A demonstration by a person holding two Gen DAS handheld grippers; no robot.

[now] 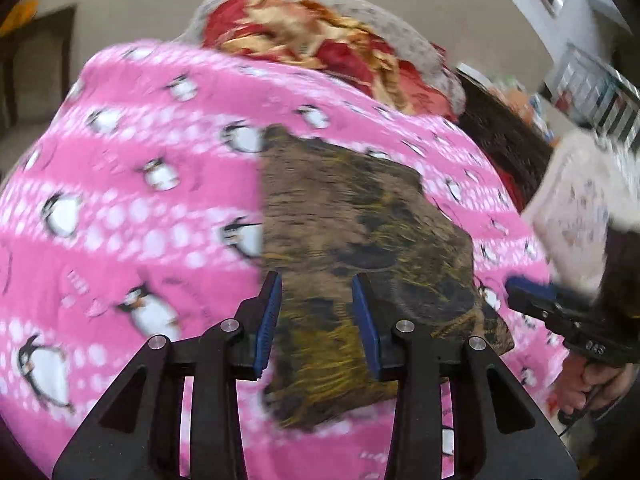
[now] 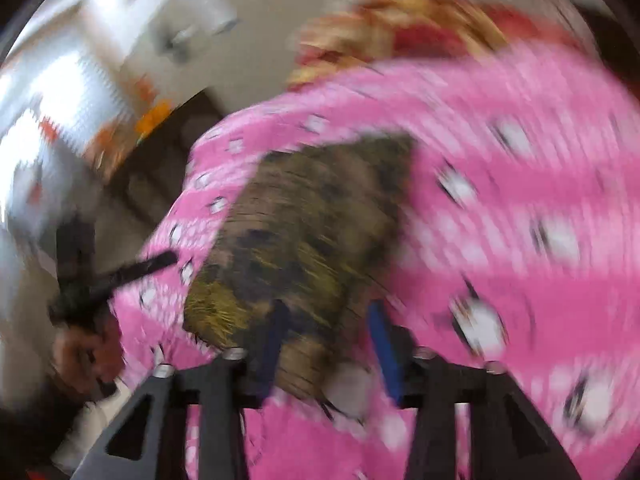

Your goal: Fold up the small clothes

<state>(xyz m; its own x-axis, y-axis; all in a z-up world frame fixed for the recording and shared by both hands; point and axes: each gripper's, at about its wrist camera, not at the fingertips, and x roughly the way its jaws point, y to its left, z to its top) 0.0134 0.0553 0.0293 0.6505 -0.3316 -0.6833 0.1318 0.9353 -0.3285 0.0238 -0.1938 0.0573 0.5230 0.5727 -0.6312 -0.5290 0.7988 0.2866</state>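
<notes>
A small brown-and-olive camouflage garment lies flat on a pink penguin-print blanket. My left gripper hovers over its near end, jaws apart, and the cloth shows flat in the gap with neither blue pad pressing it. The right wrist view is blurred. There the same garment lies on the blanket, and my right gripper is over its near corner, jaws apart, with pink blanket visible between them. Each view catches the other gripper at its edge: the right gripper and the left gripper.
A red and gold floral cloth is heaped at the far end of the blanket, with grey fabric behind it. A white patterned fabric sits at the right. A person's hand holds the right gripper. Dark furniture stands beyond the blanket's edge.
</notes>
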